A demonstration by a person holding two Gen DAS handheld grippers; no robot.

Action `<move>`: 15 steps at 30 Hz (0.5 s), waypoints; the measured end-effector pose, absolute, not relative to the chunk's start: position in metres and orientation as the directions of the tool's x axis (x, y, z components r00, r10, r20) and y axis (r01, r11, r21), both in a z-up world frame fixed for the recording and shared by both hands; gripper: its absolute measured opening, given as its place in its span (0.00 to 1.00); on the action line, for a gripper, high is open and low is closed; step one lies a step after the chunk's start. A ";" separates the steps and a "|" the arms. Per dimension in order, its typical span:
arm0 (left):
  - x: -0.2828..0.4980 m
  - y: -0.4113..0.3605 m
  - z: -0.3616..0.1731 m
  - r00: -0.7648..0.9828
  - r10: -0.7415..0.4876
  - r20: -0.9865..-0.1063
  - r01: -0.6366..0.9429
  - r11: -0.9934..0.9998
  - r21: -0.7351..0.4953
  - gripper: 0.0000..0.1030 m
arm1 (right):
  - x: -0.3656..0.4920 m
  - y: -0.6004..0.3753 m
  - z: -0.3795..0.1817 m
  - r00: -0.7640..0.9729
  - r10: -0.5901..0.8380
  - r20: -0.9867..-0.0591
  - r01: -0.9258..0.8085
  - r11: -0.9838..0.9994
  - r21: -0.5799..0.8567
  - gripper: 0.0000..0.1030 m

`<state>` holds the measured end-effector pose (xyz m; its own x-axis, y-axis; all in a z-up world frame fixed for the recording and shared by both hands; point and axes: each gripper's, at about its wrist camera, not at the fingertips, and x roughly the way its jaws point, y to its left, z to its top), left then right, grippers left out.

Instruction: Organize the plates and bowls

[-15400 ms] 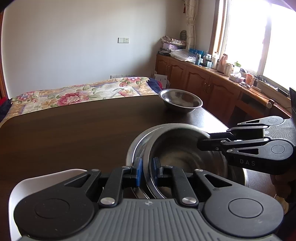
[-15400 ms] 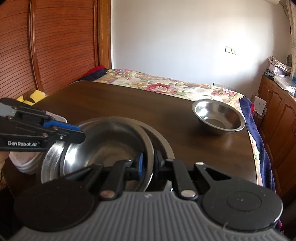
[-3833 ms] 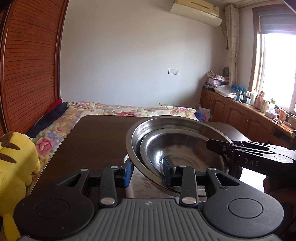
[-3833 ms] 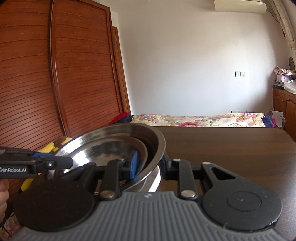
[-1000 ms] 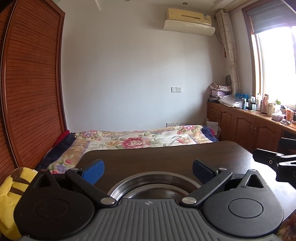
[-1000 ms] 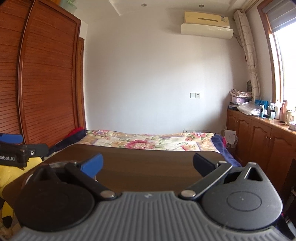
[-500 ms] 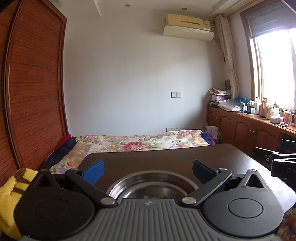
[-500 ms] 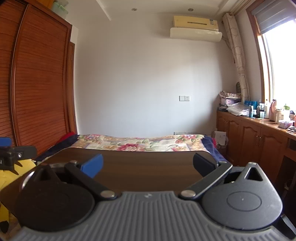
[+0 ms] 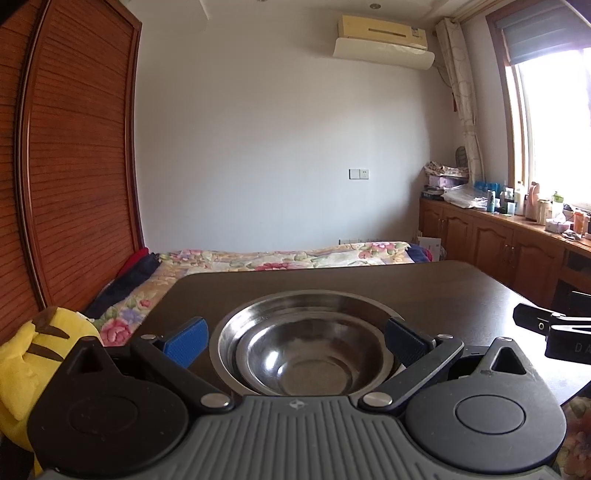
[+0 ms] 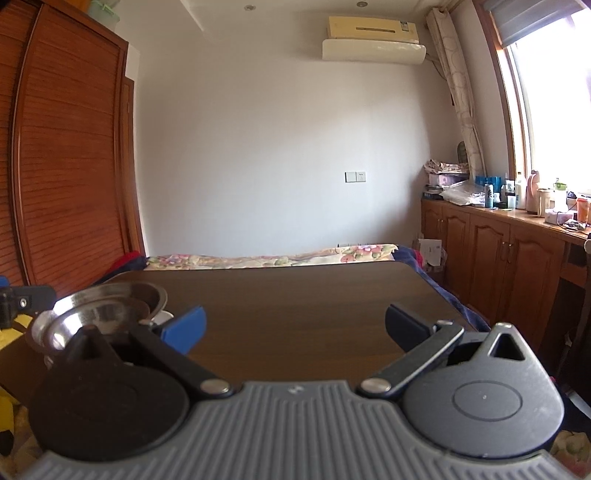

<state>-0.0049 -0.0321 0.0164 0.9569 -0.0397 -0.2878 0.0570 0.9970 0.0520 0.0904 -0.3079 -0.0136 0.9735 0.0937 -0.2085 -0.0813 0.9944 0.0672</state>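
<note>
Spread wide and gripping nothing, the left gripper (image 9: 297,339) looks straight down its fingers at the nested steel bowls (image 9: 306,347), a smaller bowl seated inside a larger one, standing on the dark wooden table (image 9: 424,291) right in front of it. From the left wrist the full inside of both bowls shows. At the right edge of this view the tip of the right gripper (image 9: 554,330) pokes in, apart from the bowls. A yellow plush toy (image 9: 33,350) sits at the lower left, off the table.

From the right wrist, the right gripper (image 10: 295,325) also has its jaws wide apart and empty, facing bare tabletop (image 10: 295,302). Here the bowls (image 10: 99,314) appear only from the side, at the table's near left corner, partly hidden behind the gripper's own left finger; something white (image 10: 162,316) peeks out beneath them, too hidden to identify. The left gripper's tip (image 10: 26,301) shows at the left edge.

Beyond the table lie a bed with a floral cover (image 10: 273,256), a slatted wooden wardrobe (image 10: 70,166), a wall air conditioner (image 10: 371,33) and a cluttered cabinet counter (image 10: 517,218) under the window.
</note>
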 end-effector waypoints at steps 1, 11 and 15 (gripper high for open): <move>-0.006 -0.032 0.017 0.958 -0.035 -0.283 0.053 0.997 0.055 1.00 | 0.090 -0.307 -0.013 0.974 0.094 -0.206 -0.082 0.995 0.063 1.00; -0.005 -0.025 0.003 0.948 -0.034 -0.317 0.048 0.998 0.036 1.00 | 0.089 -0.304 -0.021 0.970 0.113 -0.216 -0.105 0.993 0.044 1.00; -0.005 -0.026 0.003 0.948 -0.032 -0.318 0.046 0.998 0.037 1.00 | 0.087 -0.304 -0.022 0.968 0.122 -0.218 -0.115 0.992 0.048 1.00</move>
<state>-0.0054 -0.0259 0.0030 0.9475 -0.0321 -0.3181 0.0463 0.9982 0.0374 0.0874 -0.3038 -0.0218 0.9682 0.1224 -0.2184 -0.1146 0.9922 0.0482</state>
